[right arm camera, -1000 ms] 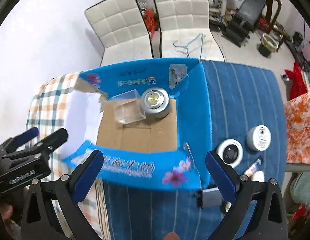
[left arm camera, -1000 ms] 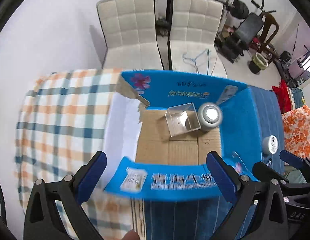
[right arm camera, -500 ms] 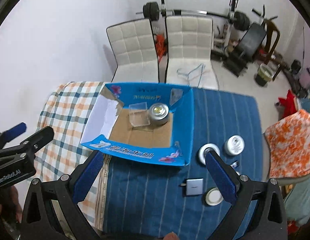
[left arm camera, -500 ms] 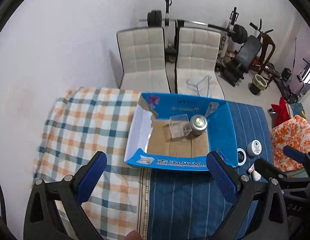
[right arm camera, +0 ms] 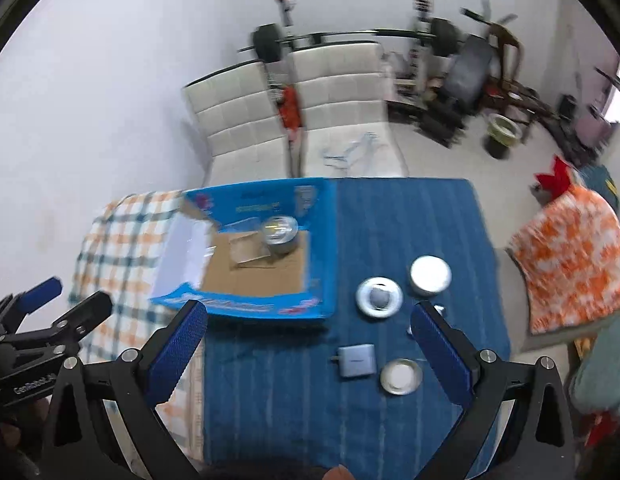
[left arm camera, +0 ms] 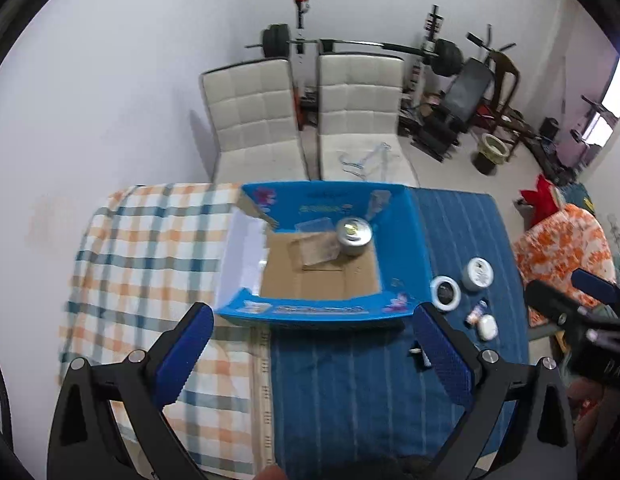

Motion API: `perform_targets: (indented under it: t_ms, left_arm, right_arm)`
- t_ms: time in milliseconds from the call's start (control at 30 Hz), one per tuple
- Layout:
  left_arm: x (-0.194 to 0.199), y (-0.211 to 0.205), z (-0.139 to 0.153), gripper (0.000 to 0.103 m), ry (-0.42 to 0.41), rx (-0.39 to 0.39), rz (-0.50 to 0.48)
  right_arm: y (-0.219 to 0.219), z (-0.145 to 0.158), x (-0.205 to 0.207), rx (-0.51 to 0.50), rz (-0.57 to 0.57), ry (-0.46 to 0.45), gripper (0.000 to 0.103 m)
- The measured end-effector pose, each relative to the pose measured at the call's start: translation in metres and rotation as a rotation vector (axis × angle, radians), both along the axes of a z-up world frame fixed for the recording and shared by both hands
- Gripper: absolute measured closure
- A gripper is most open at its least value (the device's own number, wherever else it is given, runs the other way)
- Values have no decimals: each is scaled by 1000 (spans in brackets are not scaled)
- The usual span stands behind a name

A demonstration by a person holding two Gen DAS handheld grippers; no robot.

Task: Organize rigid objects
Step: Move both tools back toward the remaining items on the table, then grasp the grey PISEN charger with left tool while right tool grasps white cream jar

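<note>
An open blue cardboard box (left arm camera: 397, 236) (right arm camera: 321, 248) sits on the table and holds a silver tin (left arm camera: 353, 235) (right arm camera: 280, 234) and a clear plastic case (left arm camera: 315, 242) (right arm camera: 250, 250). To the right of it on the blue cloth lie a white ring-shaped lid (right arm camera: 378, 297) (left arm camera: 447, 293), a round white tin (right arm camera: 430, 275) (left arm camera: 477, 274), a grey charger block (right arm camera: 355, 360), a small round tin (right arm camera: 401, 376) and a small tube (left arm camera: 475, 312). My left gripper (left arm camera: 311, 348) is open and empty, high above the box's near edge. My right gripper (right arm camera: 310, 346) is open and empty above the blue cloth.
A checked cloth (left arm camera: 150, 264) covers the table's left half and a striped blue cloth (right arm camera: 409, 220) the right. Two white chairs (left arm camera: 254, 120) stand behind the table, with gym gear (left arm camera: 465, 92) further back. An orange patterned cloth (right arm camera: 573, 256) lies at the right.
Both grippers have risen and pulled back from the box, so the whole table now shows. The right gripper's view has shifted right toward the loose items. Both stay open and empty.
</note>
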State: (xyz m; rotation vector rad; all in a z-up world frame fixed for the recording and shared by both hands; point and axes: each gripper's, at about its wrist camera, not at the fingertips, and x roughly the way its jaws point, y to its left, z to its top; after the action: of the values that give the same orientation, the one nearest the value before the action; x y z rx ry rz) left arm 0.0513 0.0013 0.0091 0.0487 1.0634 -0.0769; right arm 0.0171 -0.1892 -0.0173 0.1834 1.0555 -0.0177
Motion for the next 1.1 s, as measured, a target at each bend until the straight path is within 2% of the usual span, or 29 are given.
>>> perform_targets:
  t_ms: [133, 233, 333, 400, 467, 500, 533, 567, 733, 867, 967, 1100]
  left_arm:
    - [5, -39, -25, 1, 32, -12, -67]
    - [6, -78, -59, 1, 64, -12, -141]
    - [8, -117, -110, 1, 151, -21, -207]
    - [10, -143, -152, 1, 245, -16, -237]
    - [12, -165, -187, 1, 312, -7, -246]
    - [13, -176, -205, 3, 345, -19, -250]
    - [15, -187, -220, 6, 366, -21, -246]
    - [18, -195, -233, 10, 372, -21, -242]
    - [30, -220, -284, 11, 428, 4, -177]
    - [32, -225, -316, 12, 476, 25, -129]
    - [30, -221, -329, 45, 488, 50, -94]
    - [25, -213, -325, 46, 455, 14, -49]
  right_arm:
    - [-64, -39, -10, -16, -116, 74, 0]
    - [-108, -92, -20, 18, -178, 172, 0]
    - [-134, -148, -30, 70, -213, 259, 0]
    - [-147, -184, -33, 88, -235, 301, 2]
    - [-159, -215, -32, 102, -244, 331, 15]
    - [-164, -226, -31, 108, -244, 340, 18]
    - [-169, -234, -28, 115, -246, 346, 26]
    - [-174, -242, -26, 119, -245, 350, 29]
    - [-181, -258, 4, 143, -173, 353, 29]
    - [-178, -261, 42, 93, -135, 323, 26]
    - [-174, -273, 80, 62, -108, 312, 25]
    - [-164, -293, 128, 19, -74, 327, 25]
